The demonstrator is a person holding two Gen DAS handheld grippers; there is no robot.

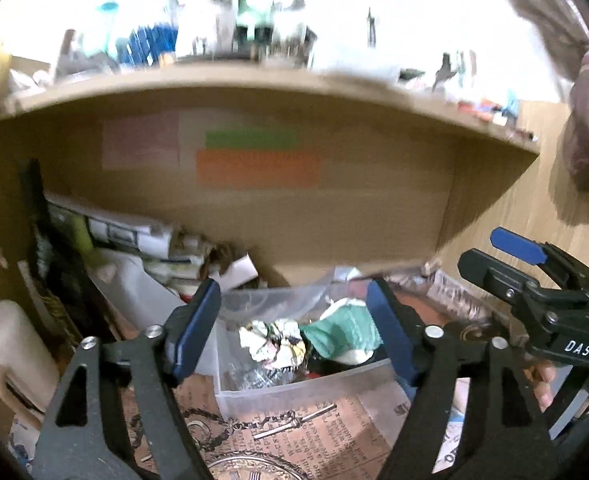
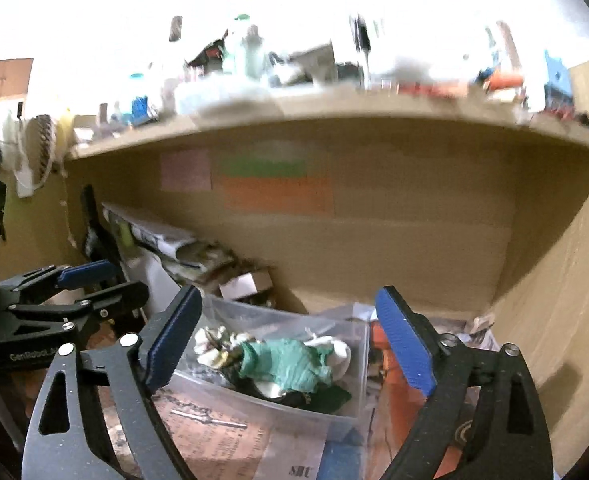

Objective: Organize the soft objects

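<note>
A clear plastic bin (image 1: pixel 294 394) (image 2: pixel 346 420) sits on newspaper under a wooden shelf. In it lie a green soft cloth item (image 1: pixel 342 330) (image 2: pixel 286 364) and a white patterned soft item (image 1: pixel 272 340) (image 2: pixel 214 344). My left gripper (image 1: pixel 294 332) is open and empty, its blue pads on either side of the bin, above it. My right gripper (image 2: pixel 290 348) is open and empty over the same bin. The right gripper also shows at the right of the left wrist view (image 1: pixel 506 256). The left gripper shows at the left of the right wrist view (image 2: pixel 90 280).
A wooden shelf (image 1: pixel 254 84) (image 2: pixel 334 116) crowded with bottles and tools hangs overhead. Coloured paper notes (image 1: pixel 254 164) are on the back panel. Papers and boxes (image 1: pixel 134 236) pile at the back left. A white roll (image 1: pixel 14 344) stands left. An orange item (image 2: pixel 390 364) lies right of the bin.
</note>
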